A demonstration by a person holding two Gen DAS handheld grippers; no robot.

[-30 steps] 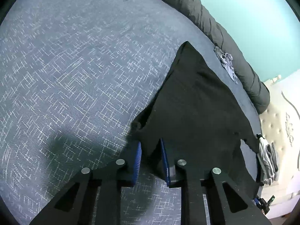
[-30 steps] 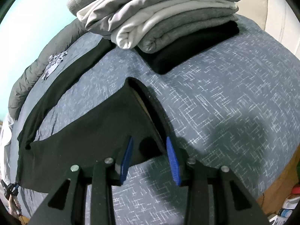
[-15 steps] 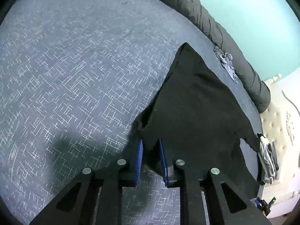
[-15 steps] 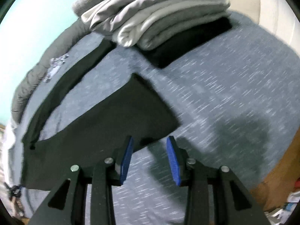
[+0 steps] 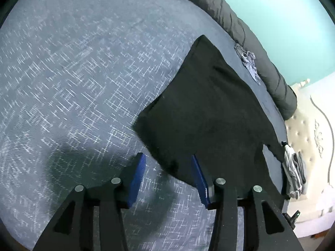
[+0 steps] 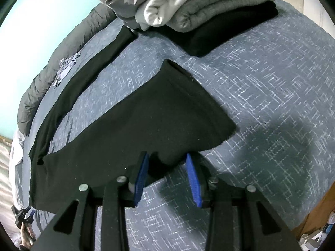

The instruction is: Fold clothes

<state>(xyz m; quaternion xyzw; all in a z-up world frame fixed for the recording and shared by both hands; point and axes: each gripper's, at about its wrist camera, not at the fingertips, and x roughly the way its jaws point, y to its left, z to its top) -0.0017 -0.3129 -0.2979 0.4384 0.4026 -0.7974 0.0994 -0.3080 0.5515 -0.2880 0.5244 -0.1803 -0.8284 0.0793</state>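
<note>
Left wrist view: left claw (image 5: pixel 168 172) w/ blue ribbed pads has just been opening and stands apart; the lower corner of the black knit garment (image 5: pixel 209 113) lies between the pads but they don't press it, cloth rests flat on the bed. The bed's blue-grey cover w/ white crosshatch pattern (image 5: pixel 73 73) fills most of the view. Garment spreads from near the pads up to a pointed far corner. A dark grey rolled quilted duvet (image 5: pixel 251 41) runs along the far edge of the bed against a teal wall (image 5: pixel 282 10). Small crumpled grey-white cloth (image 5: pixel 249 62) sits just beside the duvet. Cream tufted headboard (image 5: pixel 303 136) at right, w/ a grey-white bundle of fabric (image 5: pixel 293 171) near it. Right wrist view: right claw (image 6: pixel 167 171), blue pads apart, nothing clamped; the near hem of the black garment (image 6: pixel 146 121) droops between the pads, contact w/ them unclear. Garment lies flat on the patterned cover (image 6: pixel 261 83), one long black strip of it (image 6: pixel 88 75) stretching toward the far side. A stack of folded clothes, grey, white & black layers (image 6: pixel 199 6), sits beyond the garment, apart from it. Grey duvet (image 6: pixel 62 52) at left by the teal wall.
</note>
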